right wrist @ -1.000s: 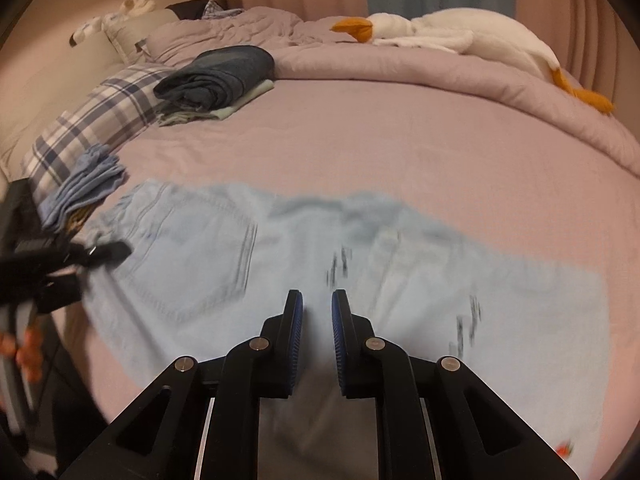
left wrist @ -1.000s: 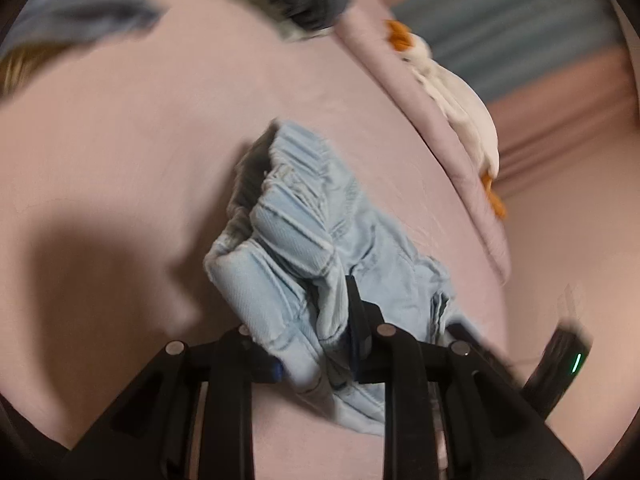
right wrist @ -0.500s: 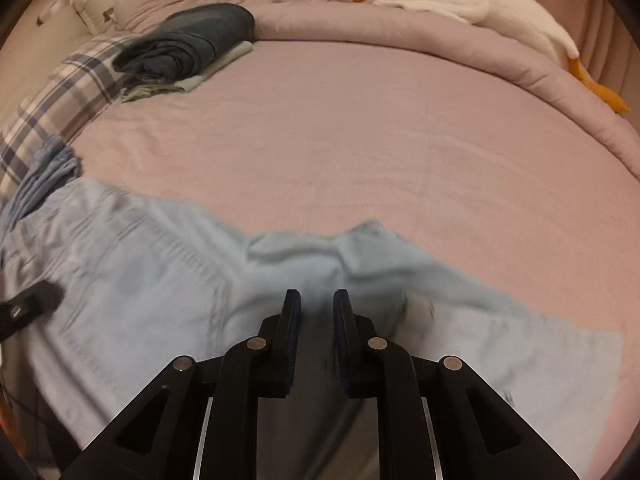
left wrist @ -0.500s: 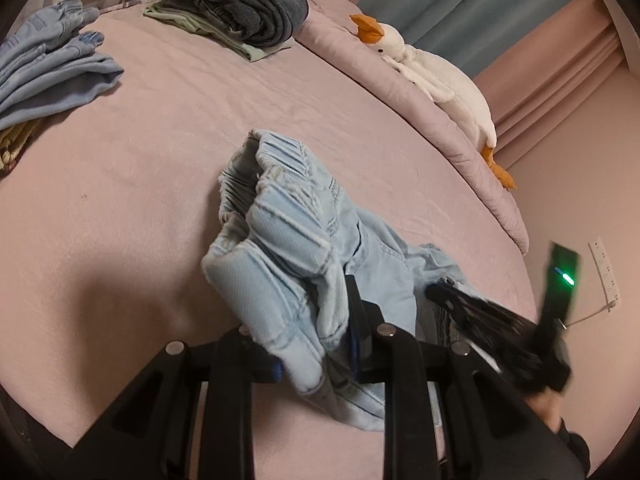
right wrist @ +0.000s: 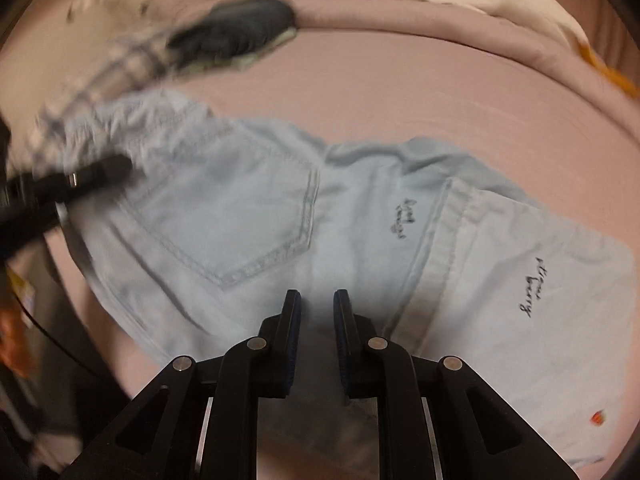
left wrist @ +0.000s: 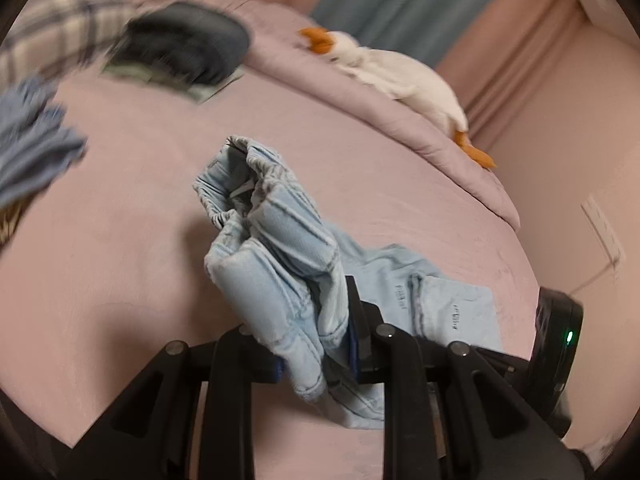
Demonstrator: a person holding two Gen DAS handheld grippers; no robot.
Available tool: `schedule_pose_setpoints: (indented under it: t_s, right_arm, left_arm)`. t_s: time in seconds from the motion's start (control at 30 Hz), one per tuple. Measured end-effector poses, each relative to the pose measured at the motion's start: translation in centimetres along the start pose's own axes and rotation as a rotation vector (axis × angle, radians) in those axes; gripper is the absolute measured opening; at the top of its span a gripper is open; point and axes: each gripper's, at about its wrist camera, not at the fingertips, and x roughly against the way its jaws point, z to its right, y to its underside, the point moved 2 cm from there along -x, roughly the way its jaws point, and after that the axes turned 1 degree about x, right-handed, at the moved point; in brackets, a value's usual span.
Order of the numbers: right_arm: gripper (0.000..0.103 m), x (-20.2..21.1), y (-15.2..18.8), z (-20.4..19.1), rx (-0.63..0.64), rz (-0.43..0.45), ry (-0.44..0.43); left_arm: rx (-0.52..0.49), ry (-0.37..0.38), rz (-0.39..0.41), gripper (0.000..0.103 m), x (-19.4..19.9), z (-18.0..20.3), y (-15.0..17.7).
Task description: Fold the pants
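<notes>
Left gripper (left wrist: 316,344): jaws clamped on bunched cloth at the waistband end, lifted off the surface. Right gripper (right wrist: 317,334): fingers close together, narrow gap, cloth running between the pads; whether it's pinched or loose can't be told. It sits low over the fabric.

Pale blue denim pants (right wrist: 248,216) with dark script lettering; plain pink bedsheet (left wrist: 120,264); white plush goose (left wrist: 396,76) with orange beak and feet; dark navy folded jeans (left wrist: 188,48); plaid pillow (left wrist: 60,36); black grippers
</notes>
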Motion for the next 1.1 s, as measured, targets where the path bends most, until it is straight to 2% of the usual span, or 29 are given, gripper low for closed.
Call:
schedule_pose_setpoints:
  t_s: [0.03,0.1,0.13,0.27,0.37,0.57,0.6,0.67,0.7,0.77,0.93,0.97,1.0,1.1]
  right_arm:
    - [0.020,0.6,-0.2,0.7,-0.028,0.025,-0.010]
    - [0.042,2.2,-0.1,2.9,-0.139,0.091,-0.047]
    - [0.046,2.7,-0.1,4.0,-0.187,0.114,-0.075]
    - [0.049,4.3,1.2,8.5,-0.370,0.189,-0.185]
    - [0.055,4.7,2.7,11.1,-0.494,0.228,-0.300]
    - [0.065,3.4,5.7,13.8,-0.781,0.308,-0.648]
    - [0.065,3.0,5.5,13.8,-0.826,0.331,-0.716]
    - [0.067,2.6,6.2,14.3,-0.931,0.392,-0.854]
    - [0.067,2.6,6.4,14.4,-0.957,0.404,-0.884]
    - [0.068,2.3,7.0,14.8,-1.002,0.401,-0.893]
    - [0.068,2.5,8.7,16.3,-1.104,0.448,-0.970]
    - [0.073,2.8,8.6,16.4,-1.111,0.460,-0.974]
    - [0.081,3.1,8.8,16.5,-1.121,0.458,-0.939]
    - [0.081,2.9,7.8,16.1,-1.091,0.409,-0.886]
  left_arm:
    - [-0.026,0.013,0.006,0.022,0.0,1.1,-0.3]
    - [-0.058,0.031,0.008,0.022,-0.1,2.6,-0.5]
    - [-0.078,0.039,0.009,0.022,-0.2,3.4,-0.6]
    - [-0.184,0.076,0.005,0.022,-0.9,7.3,-0.4]
    - [-0.270,0.100,-0.008,0.022,-1.7,10.2,0.3]
    - [-0.414,0.136,-0.097,0.023,-4.9,14.7,3.3]
    - [-0.421,0.139,-0.103,0.028,-5.3,15.0,3.6]
    - [-0.438,0.174,-0.143,0.032,-6.4,15.5,4.6]
    - [-0.442,0.182,-0.156,0.040,-6.8,15.6,5.0]
    - [-0.432,0.190,-0.186,0.049,-7.3,15.5,5.5]
    - [-0.364,0.227,-0.233,0.056,-7.1,13.6,5.7]
    - [-0.344,0.228,-0.237,0.060,-6.9,12.9,5.8]
    - [-0.322,0.227,-0.244,0.064,-6.9,12.1,5.9]
    - [-0.266,0.227,-0.254,0.064,-6.7,10.6,5.8]
